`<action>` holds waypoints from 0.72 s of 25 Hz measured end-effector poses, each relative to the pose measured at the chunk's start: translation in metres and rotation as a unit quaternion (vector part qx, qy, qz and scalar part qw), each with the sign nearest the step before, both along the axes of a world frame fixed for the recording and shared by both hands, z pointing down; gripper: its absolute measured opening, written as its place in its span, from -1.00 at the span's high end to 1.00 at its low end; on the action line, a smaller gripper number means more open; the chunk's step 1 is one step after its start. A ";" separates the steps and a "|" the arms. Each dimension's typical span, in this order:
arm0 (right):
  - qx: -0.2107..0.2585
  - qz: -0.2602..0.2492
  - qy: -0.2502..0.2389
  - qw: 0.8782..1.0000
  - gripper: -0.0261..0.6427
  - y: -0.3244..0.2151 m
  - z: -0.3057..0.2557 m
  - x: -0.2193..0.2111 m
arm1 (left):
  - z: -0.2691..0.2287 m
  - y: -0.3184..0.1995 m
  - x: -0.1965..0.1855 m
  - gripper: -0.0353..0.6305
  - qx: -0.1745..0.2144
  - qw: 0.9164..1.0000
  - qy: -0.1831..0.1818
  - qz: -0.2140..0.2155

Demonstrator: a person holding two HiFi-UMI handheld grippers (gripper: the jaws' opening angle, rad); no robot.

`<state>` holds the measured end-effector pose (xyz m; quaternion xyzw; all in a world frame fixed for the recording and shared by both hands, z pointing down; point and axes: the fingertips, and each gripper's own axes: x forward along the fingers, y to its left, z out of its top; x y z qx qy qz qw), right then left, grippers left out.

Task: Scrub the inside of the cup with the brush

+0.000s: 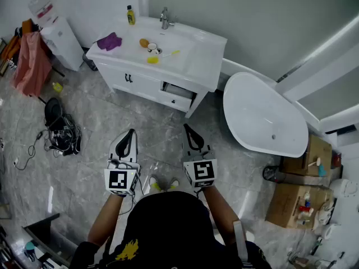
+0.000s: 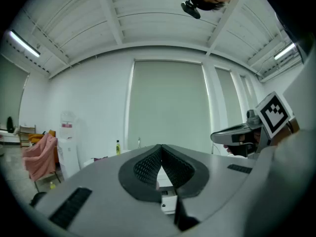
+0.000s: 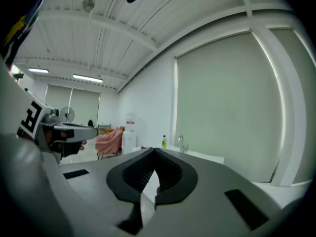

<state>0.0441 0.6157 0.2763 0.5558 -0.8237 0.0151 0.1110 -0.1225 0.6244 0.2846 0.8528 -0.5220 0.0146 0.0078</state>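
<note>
On the white vanity top (image 1: 202, 55) across the room lie a small cup (image 1: 152, 48) and a yellow-handled brush (image 1: 164, 55), beside the basin. Both are far from my grippers. I hold my left gripper (image 1: 130, 132) and right gripper (image 1: 187, 128) side by side at waist height over the floor, pointing toward the vanity. In the left gripper view the left gripper (image 2: 161, 146) has its jaws shut with nothing between them. The right gripper (image 3: 154, 149) is likewise shut and empty. The cup and brush cannot be made out in either gripper view.
A yellow bottle (image 1: 130, 15), a faucet (image 1: 164, 19), a purple cloth (image 1: 110, 41) and an orange item (image 1: 144, 42) sit on the vanity. A white bathtub (image 1: 263, 116) stands right, cardboard boxes (image 1: 297, 195) beyond it. A water dispenser (image 1: 59, 32) and cables (image 1: 61, 133) are left.
</note>
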 end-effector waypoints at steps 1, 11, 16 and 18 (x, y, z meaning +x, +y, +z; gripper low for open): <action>-0.001 0.005 0.011 1.000 0.84 0.001 0.008 -0.005 | 0.005 -0.004 -0.010 0.84 -0.006 1.000 -0.002 -0.003; -0.004 0.042 -0.010 0.999 0.84 0.009 0.029 -0.038 | 0.032 0.004 -0.052 0.84 -0.020 1.000 -0.017 0.005; -0.024 0.035 -0.009 0.999 0.84 0.012 0.047 -0.073 | 0.018 0.000 -0.078 0.84 0.065 0.989 -0.126 -0.041; -0.032 0.036 -0.017 0.999 0.84 0.011 0.053 -0.081 | 0.021 0.001 -0.079 0.84 0.069 0.988 -0.138 -0.028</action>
